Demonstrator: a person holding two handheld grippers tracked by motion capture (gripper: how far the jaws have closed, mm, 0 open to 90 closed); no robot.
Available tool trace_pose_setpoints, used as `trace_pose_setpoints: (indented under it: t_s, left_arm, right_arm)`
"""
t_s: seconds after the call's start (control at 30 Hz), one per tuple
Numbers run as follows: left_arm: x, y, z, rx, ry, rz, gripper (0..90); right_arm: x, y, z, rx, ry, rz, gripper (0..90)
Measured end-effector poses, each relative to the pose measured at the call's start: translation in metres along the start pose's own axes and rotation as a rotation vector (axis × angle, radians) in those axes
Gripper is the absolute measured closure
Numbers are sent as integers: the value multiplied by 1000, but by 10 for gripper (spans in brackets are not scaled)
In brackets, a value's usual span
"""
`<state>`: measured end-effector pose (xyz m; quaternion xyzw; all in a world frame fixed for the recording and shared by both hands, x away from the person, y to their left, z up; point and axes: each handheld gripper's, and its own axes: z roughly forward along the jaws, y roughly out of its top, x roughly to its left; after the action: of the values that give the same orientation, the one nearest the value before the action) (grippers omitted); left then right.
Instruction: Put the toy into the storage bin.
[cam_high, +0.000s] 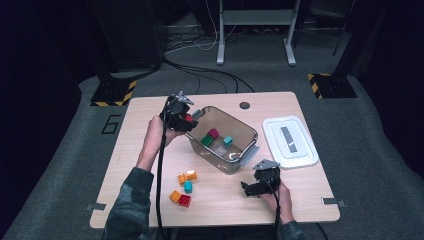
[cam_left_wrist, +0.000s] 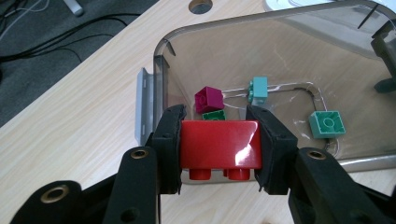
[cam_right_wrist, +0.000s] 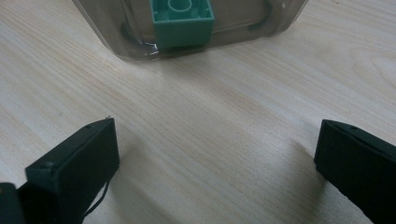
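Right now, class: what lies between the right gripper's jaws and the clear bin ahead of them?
Nothing: in the right gripper view, bare wooden table runs from the open right gripper to the clear bin, where a teal block sits inside.

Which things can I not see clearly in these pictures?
- Red brick, left gripper view: its two ends are covered by the jaws.
- Green brick, left gripper view: the red brick hides most of it.
- Teal brick, right gripper view: cut by the top edge, behind the bin wall.

Black tongs (cam_left_wrist: 219, 144) grip a red brick (cam_left_wrist: 219, 142); the smoky clear bin (cam_left_wrist: 161, 60) holds magenta, green and teal bricks.
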<state>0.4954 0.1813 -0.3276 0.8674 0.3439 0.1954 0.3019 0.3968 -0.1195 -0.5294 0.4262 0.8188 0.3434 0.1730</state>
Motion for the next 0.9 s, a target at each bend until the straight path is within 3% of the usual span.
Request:
trace_pose_setpoints:
  t_s: [0.3,0.5,0.7,0.9]
  left_arm:
    - [3,7,21,23,3,-21,581]
    - [2,10,33,33,-18,-41,555]
    - [3,8,36,45,-19,-72,334]
    - [0,-1,20,8,-5,-71,200]
  right_arm:
    - [0,0,0,0,1,-2,0]
    - [0,0,0,-1,0,0,0]
    - [-1,0,0,0,-1,-14,0]
    - [-1,0,0,0,-1,-14,0]
